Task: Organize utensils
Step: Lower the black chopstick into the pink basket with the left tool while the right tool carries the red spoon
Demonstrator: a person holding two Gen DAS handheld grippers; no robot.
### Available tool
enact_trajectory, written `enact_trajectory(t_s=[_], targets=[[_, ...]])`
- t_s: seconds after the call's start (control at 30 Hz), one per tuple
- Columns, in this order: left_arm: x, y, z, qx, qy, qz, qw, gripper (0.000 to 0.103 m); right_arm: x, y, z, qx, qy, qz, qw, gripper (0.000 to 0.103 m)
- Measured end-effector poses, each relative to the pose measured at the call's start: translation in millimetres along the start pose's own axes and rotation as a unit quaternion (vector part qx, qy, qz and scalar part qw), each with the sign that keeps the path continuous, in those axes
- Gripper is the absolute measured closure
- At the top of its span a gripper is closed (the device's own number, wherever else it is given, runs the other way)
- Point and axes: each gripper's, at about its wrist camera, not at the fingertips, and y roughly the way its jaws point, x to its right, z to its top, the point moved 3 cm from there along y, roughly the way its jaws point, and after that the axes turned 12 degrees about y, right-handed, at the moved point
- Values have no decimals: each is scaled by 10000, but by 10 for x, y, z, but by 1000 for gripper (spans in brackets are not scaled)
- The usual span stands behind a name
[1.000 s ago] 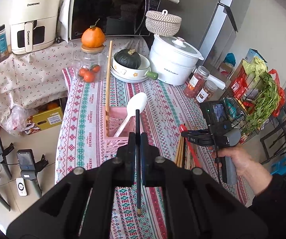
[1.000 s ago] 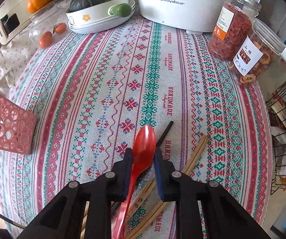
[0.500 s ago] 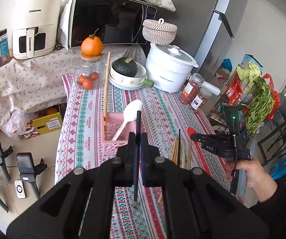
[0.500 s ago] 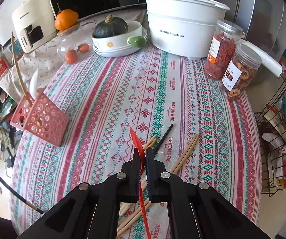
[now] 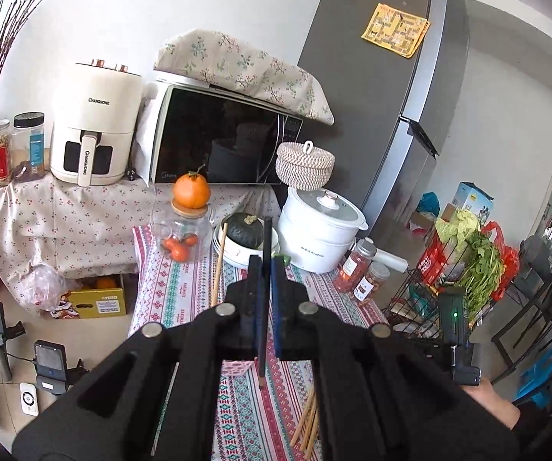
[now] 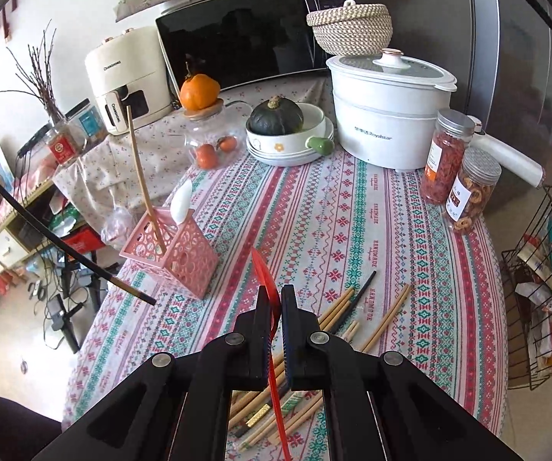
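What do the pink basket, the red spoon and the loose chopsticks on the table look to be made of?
Pink basket: likely moulded plastic, matte, with evenly cut round holes. Red spoon: probably thin plastic, glossy and slightly see-through where light passes. Chopsticks: look like wood or bamboo, pale tan and dull; a black one among them could be lacquered or plastic.

Pink basket (image 6: 176,253) w/ cut-out circles; red spoon (image 6: 266,284); black chopstick (image 5: 265,269); tablecloth (image 6: 353,230) striped red/green/white (cross-stitch motifs); 1 orange (image 6: 199,92).
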Motion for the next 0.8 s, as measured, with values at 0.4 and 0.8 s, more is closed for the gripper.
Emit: enact_trajectory(t_s=[0.4,0.8], targets=[[-169,16,146,699,-46,534,9961,98,-125,56,16,54,-26,93,9999,98],[-195,405,27,587,-58,597,9965,98,-287,-96,25,589,-37,454,9972,98]])
